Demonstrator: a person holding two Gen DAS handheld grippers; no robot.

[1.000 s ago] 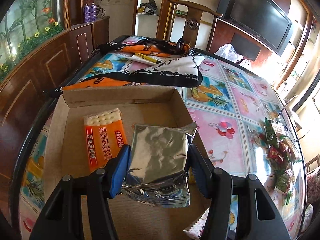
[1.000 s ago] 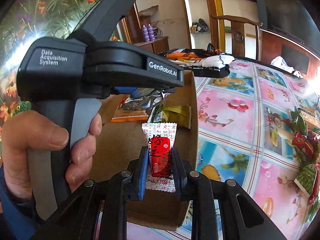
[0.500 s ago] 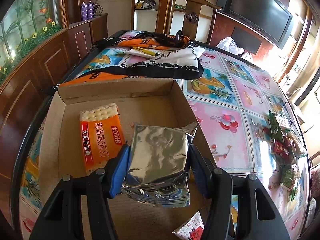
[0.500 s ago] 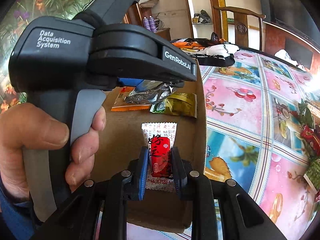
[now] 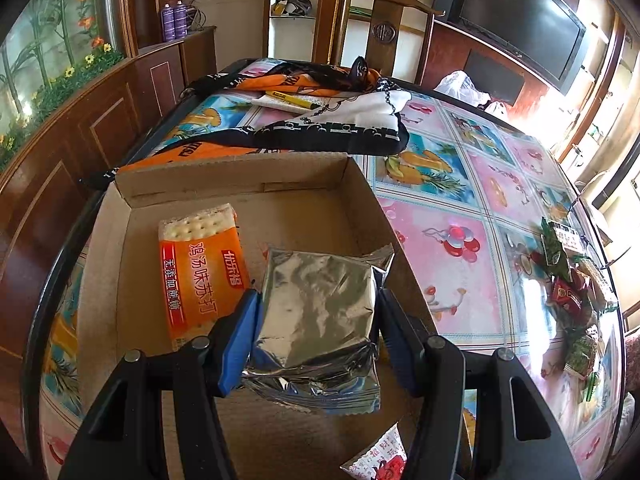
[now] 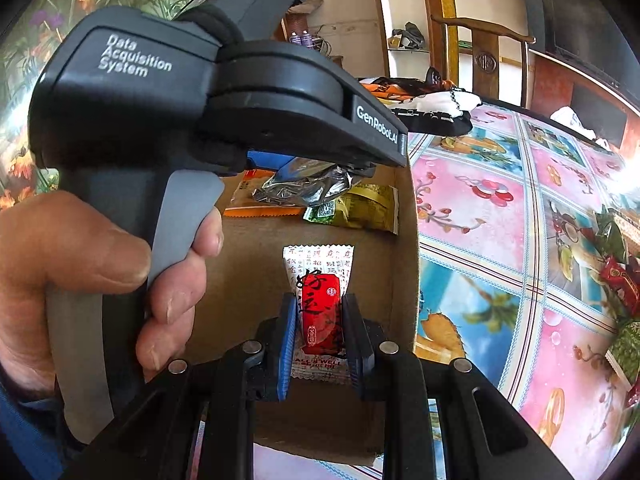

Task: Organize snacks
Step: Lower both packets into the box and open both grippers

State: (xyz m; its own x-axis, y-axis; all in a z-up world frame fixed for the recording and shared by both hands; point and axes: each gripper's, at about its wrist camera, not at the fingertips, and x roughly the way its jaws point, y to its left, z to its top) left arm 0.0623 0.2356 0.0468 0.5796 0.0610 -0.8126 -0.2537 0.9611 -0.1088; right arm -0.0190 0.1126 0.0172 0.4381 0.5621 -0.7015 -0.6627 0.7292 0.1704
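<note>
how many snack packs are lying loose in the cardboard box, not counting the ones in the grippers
2: the orange cracker pack at the left, the yellow-green packet against the right wall. Others may hide under the silver pack.

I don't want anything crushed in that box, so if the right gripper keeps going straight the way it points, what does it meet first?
Probably the bare floor of the cardboard box, met by the red and white packet in the right gripper. The yellow-green packet lies farther ahead, though depth is unclear.

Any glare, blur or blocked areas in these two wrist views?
Left wrist: blown-out sunlight on the table at right, bright reflections on the silver packet, strong fisheye bending at the edges, focus sharp. Right wrist: the hand holding the left gripper blocks much of the left; glare at far right.
</note>
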